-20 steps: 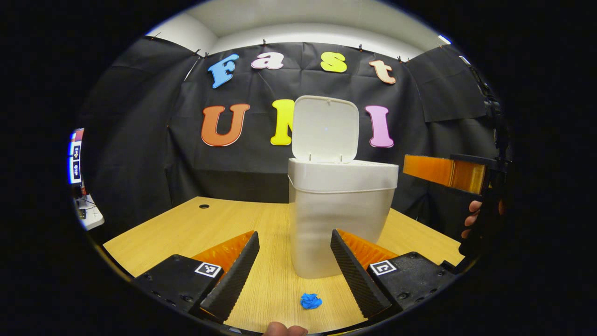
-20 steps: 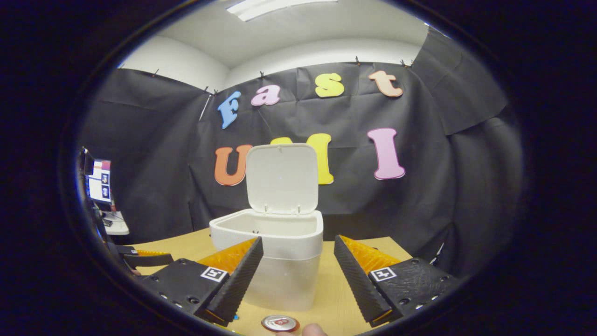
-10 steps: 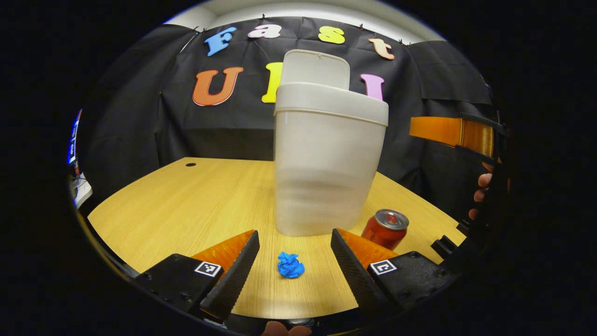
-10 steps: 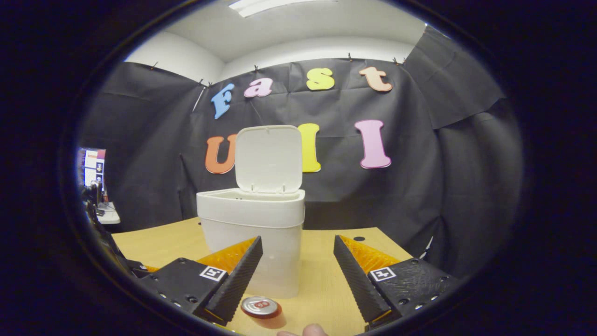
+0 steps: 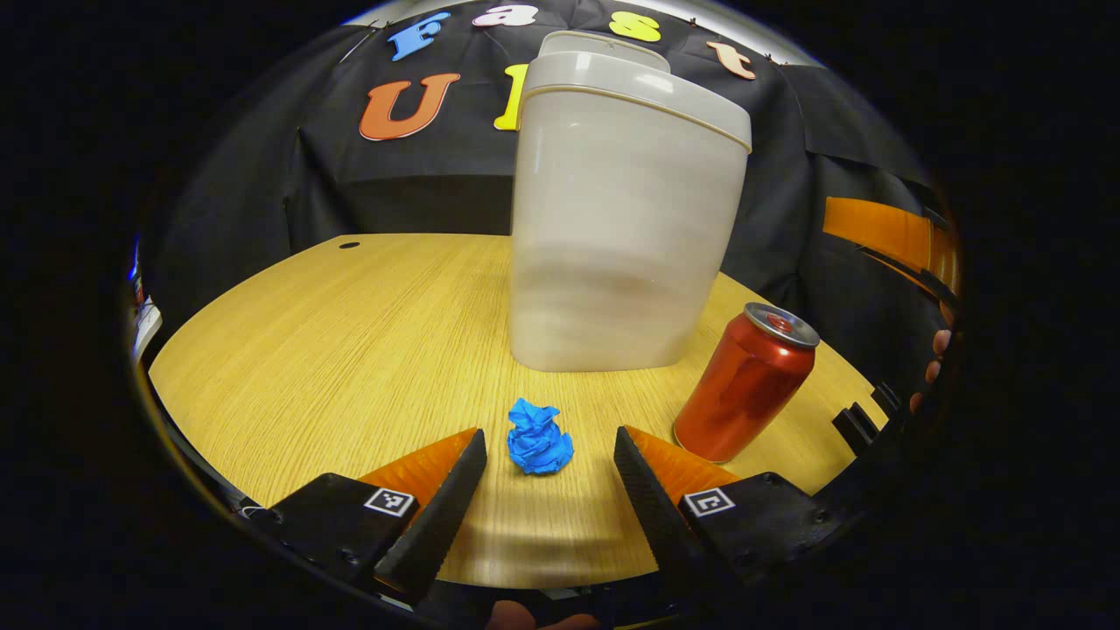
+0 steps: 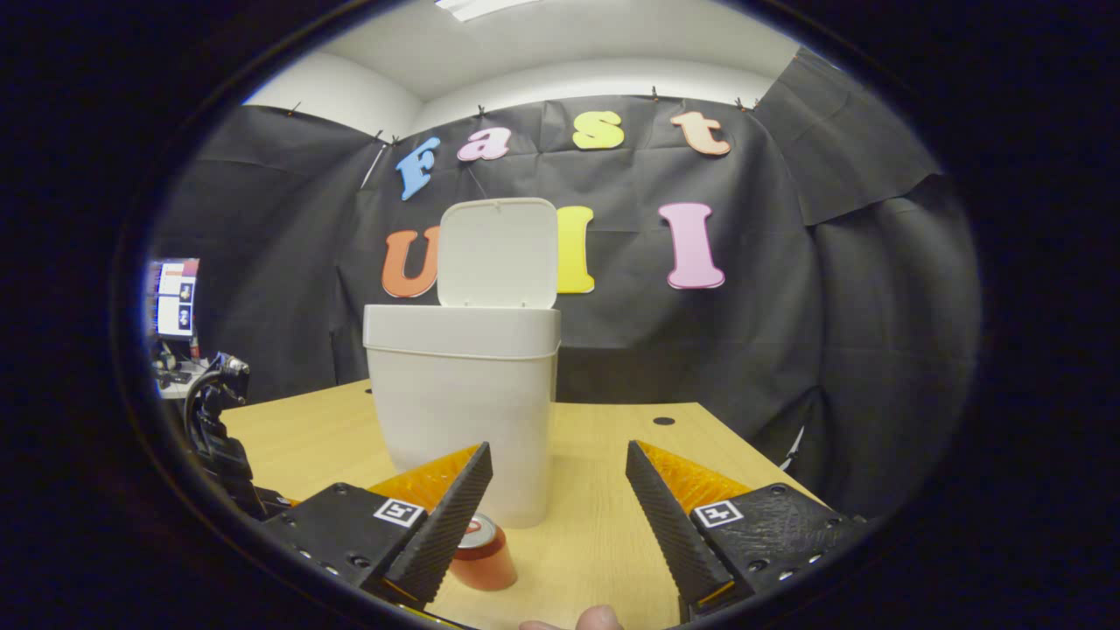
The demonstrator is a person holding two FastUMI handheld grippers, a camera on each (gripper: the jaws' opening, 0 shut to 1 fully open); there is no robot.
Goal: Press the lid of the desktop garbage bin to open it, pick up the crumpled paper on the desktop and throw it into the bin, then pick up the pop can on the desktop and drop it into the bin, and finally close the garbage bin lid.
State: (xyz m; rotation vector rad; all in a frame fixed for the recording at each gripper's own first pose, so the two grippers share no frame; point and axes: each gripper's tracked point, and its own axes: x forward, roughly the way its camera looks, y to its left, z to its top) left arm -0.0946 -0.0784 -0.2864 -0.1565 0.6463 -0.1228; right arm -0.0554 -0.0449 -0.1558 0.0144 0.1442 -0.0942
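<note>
One wooden desktop (image 5: pixel 350 332), black cloth wall (image 6: pixel 787 306), white ceiling (image 6: pixel 569 44)

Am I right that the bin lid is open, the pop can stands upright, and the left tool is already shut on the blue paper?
Not quite. The left tool is open; in the left gripper view the blue paper lies untouched on the desk ahead of it. The bin lid is open and the pop can stands upright.
</note>
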